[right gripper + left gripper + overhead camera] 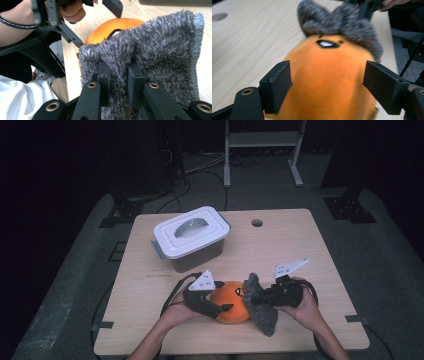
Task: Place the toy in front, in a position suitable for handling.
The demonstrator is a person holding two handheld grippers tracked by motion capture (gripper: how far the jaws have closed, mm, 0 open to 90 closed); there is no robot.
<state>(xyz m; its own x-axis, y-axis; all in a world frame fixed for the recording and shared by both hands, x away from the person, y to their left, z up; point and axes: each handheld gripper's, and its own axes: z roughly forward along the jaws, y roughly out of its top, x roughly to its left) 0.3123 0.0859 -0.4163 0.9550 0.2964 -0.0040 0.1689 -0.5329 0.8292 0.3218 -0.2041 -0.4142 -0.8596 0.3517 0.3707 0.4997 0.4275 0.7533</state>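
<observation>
Left gripper point(327, 85): jaws wide, flanking orange plush point(324, 82), lower centre.
Right gripper point(119, 82): clamped on grey cloth point(160, 55).

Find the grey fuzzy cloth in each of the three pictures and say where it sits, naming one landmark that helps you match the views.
High view: the grey fuzzy cloth lies low and right of centre, beside the orange plush toy.
Left gripper view: it runs along the top, behind the toy.
Right gripper view: it spreads across the centre and right, pinched between the jaws.
Shared landmark: the orange plush toy.
</observation>
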